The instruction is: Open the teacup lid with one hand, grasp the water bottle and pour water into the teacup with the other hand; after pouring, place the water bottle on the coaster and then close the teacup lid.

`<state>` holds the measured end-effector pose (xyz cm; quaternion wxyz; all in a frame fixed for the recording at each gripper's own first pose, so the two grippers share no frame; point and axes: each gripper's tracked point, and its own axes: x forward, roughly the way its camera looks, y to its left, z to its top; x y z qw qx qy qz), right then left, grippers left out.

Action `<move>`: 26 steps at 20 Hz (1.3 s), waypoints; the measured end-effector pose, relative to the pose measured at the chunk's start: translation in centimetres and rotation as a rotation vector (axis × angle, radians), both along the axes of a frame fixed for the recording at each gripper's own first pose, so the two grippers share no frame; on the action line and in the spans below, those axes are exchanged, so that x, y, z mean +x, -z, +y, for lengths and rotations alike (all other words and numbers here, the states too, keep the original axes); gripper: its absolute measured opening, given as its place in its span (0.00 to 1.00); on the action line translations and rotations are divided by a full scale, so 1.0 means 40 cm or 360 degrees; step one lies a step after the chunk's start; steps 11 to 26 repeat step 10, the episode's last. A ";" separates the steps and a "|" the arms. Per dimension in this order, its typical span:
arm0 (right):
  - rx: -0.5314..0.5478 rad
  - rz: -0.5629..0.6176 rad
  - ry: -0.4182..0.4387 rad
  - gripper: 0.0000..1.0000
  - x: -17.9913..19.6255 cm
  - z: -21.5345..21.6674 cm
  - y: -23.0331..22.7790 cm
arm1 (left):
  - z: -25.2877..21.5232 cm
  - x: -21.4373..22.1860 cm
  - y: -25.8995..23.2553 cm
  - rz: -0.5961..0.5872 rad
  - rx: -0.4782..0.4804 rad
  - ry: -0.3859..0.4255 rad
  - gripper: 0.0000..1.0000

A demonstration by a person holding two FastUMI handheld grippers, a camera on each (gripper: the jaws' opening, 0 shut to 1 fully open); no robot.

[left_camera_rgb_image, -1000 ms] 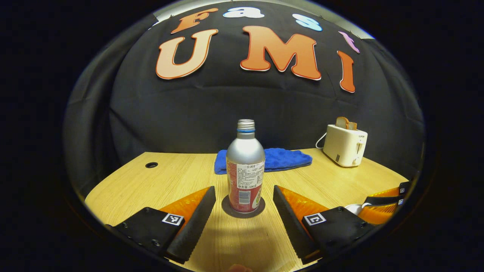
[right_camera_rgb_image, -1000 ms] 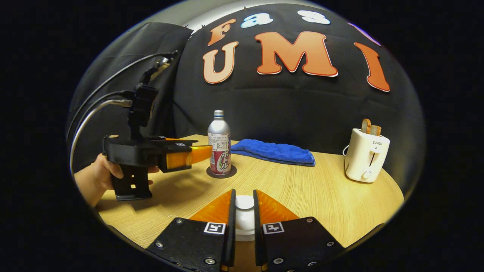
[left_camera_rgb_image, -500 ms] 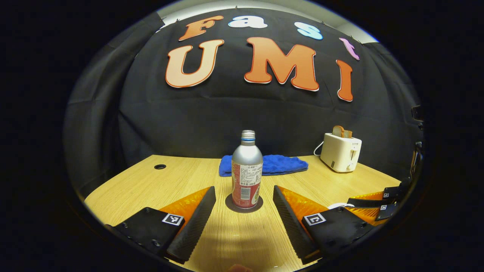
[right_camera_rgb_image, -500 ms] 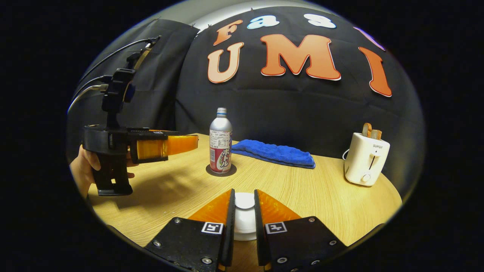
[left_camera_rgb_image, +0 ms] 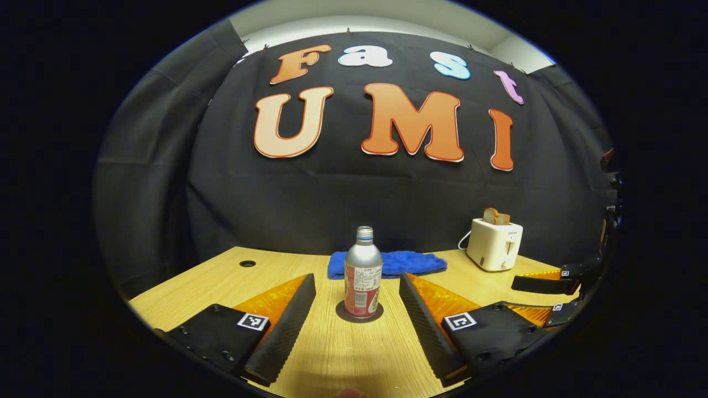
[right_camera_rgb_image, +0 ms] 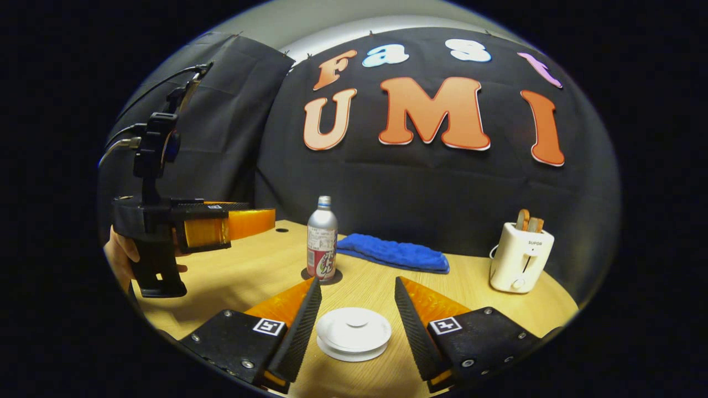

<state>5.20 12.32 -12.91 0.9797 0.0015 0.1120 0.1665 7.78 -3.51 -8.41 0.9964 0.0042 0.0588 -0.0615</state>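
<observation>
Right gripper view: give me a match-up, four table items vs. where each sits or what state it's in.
Items:
1. silver metal water bottle
2. white round teacup lid
3. blue folded towel
4. cream toaster

States:
A. holds bread slices in its slots
B. stands upright on the dark round coaster
C. lies flat behind the bottle, by the wall
D. sits between the open right gripper fingers, untouched

Pairs: 1-B, 2-D, 3-C, 4-A
</observation>
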 end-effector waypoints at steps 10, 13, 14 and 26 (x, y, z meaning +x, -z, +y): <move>0.0016 -0.0337 0.0277 0.88 -0.039 -0.149 -0.238 | 0.005 -0.115 -0.144 -0.0222 0.0008 -0.0088 0.99; 0.0016 -0.0337 0.0277 0.88 -0.039 -0.149 -0.238 | 0.005 -0.115 -0.144 -0.0222 0.0008 -0.0088 0.99; 0.0016 -0.0337 0.0277 0.88 -0.039 -0.149 -0.238 | 0.005 -0.115 -0.144 -0.0222 0.0008 -0.0088 0.99; 0.0016 -0.0337 0.0277 0.88 -0.039 -0.149 -0.238 | 0.005 -0.115 -0.144 -0.0222 0.0008 -0.0088 0.99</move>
